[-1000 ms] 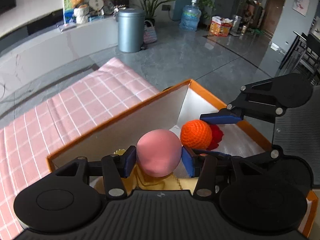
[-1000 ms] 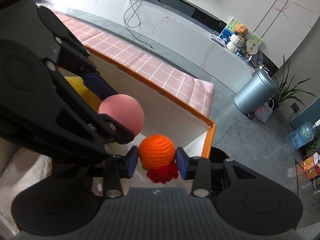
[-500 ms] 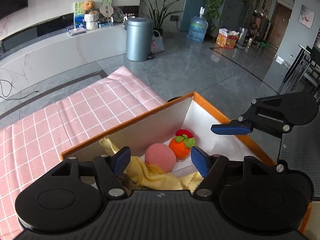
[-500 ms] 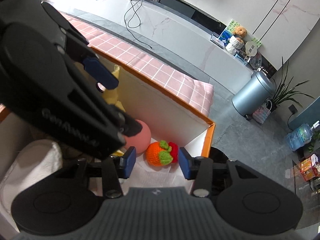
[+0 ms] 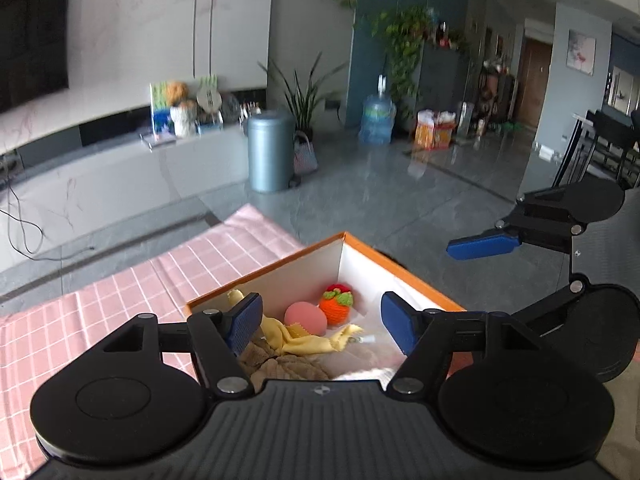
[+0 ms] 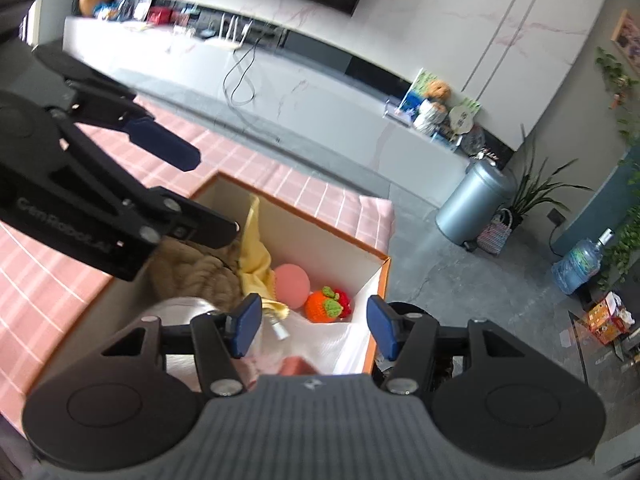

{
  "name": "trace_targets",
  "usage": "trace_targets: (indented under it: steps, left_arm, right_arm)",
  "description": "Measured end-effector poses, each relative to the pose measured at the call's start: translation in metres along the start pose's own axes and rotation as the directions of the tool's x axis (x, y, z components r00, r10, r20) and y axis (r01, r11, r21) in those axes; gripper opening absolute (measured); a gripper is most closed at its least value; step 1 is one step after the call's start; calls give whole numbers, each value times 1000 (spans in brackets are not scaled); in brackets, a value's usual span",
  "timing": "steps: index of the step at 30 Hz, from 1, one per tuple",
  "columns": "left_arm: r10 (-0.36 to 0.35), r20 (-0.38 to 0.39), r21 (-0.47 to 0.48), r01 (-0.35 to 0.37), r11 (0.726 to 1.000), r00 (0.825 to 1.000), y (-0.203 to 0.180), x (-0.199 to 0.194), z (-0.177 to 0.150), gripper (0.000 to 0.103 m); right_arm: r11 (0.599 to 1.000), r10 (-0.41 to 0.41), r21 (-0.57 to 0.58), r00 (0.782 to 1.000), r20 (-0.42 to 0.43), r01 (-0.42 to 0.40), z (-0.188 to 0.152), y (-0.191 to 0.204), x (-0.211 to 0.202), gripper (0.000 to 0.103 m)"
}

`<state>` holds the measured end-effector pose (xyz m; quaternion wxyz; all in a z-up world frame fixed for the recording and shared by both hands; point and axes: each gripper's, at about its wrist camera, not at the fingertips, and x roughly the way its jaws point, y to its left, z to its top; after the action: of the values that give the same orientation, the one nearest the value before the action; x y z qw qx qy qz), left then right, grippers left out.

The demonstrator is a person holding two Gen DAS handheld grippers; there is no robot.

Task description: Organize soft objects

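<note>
Both grippers are up above the box right now and neither one has anything in it. The left gripper has its blue pads spread wide, closing in a touch, with only air between them. The right gripper is empty too, and its jaws are opening up.

All the soft stuff sits inside the box, which is white inside with an orange rim and stands on a pink checked cloth. Tucked into the far corner of the box is the crochet orange with green leaves on it, and something red and knitted sits right against it on the corner side. The pink ball is just beside the orange, touching it or near enough, a bit further from the corner.

A yellow cloth is draped next to the ball, running up along the long wall of the box. Beside that there's a brownish fuzzy bundle, and a white fabric lines the bottom at the near end. In the right wrist view the left gripper hangs over the brown bundle, hiding part of it.

Beyond the cloth's far edge the grey floor starts, with a grey bin standing well away from the box.
</note>
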<state>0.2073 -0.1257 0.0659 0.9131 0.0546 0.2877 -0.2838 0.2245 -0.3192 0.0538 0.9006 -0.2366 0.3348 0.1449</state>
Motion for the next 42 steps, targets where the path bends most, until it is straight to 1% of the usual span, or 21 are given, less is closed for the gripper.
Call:
trace_targets:
  steps: [3, 5, 7, 9, 12, 17, 19, 21, 22, 24, 25, 26, 28, 29, 31, 32, 34, 36, 37, 39, 42]
  left_arm:
    - [8, 56, 4, -9, 1000, 998, -9, -27, -7, 79]
    - [14, 90, 32, -17, 999, 996, -16, -43, -16, 78]
    - [39, 131, 59, -47, 997, 991, -24, -58, -26, 78]
    - [65, 178, 63, -77, 995, 982, -31, -71, -37, 78]
    - [88, 233, 42, -100, 994, 968, -40, -85, -53, 78]
    - [171, 287, -58, -161, 985, 942, -46, -102, -79, 78]
    - [206, 290, -75, -193, 978, 935, -50, -106, -88, 78]
    - [256, 283, -103, -236, 966, 925, -53, -109, -97, 79]
    - [285, 277, -102, -267, 958, 918, -52, -112, -105, 81]
    - [346, 270, -104, -330, 938, 899, -55, -115, -116, 87]
    - [368, 268, -107, -352, 930, 890, -56, -118, -122, 88]
    - [382, 261, -118, -363, 924, 887, -55, -118, -127, 88]
    - [408, 222, -149, -382, 912, 886, -50, -114, -134, 94]
    - [414, 199, -155, -388, 908, 889, -47, -112, -137, 94]
    - [403, 162, -163, -378, 911, 901, -38, -108, -143, 94]
    - [403, 147, -171, -378, 910, 903, -33, -105, -146, 94]
    - [415, 115, -191, -390, 901, 902, -28, -102, -152, 94]
    - [421, 89, -198, -398, 896, 903, -26, -100, -155, 94]
    - [418, 84, -201, -396, 896, 904, -26, -107, -166, 94]
    - [412, 85, -208, -389, 898, 907, -26, -110, -169, 94]
    - [417, 86, -206, -393, 896, 905, -26, -112, -180, 95]
  right_arm:
    - [999, -22, 38, 999, 37, 21, -5, 10, -29, 63]
    - [997, -37, 64, 996, 77, 32, -11, 20, -49, 65]
    - [995, -69, 86, 992, 109, 60, -17, 31, -66, 66]
    - [990, -105, 114, 983, 149, 88, -25, 43, -83, 68]
    - [978, -164, 166, 963, 213, 129, -41, 63, -103, 71]
    - [939, -218, 320, 942, 255, 130, -68, 90, -127, 75]
    - [914, -262, 375, 931, 254, 155, -76, 102, -134, 78]
    - [894, -303, 414, 914, 270, 174, -81, 116, -138, 79]
    - [882, -320, 436, 905, 279, 177, -84, 124, -140, 79]
    - [870, -332, 461, 898, 289, 174, -90, 138, -141, 80]
    - [866, -341, 467, 894, 291, 178, -92, 146, -141, 82]
    - [863, -356, 468, 888, 292, 192, -95, 154, -140, 85]
    - [855, -377, 473, 880, 290, 211, -101, 172, -136, 86]
    - [847, -384, 486, 879, 283, 213, -106, 180, -134, 86]
    - [837, -368, 511, 893, 259, 197, -114, 189, -127, 87]
    - [832, -367, 519, 897, 247, 197, -118, 194, -124, 89]
    - [835, -365, 510, 903, 229, 208, -125, 197, -115, 91]
    - [836, -351, 513, 909, 224, 196, -132, 197, -111, 93]
    - [831, -350, 523, 908, 230, 188, -135, 196, -110, 94]
    - [822, -357, 539, 904, 235, 184, -141, 195, -108, 94]
    - [812, -359, 557, 901, 243, 174, -150, 201, -103, 94]
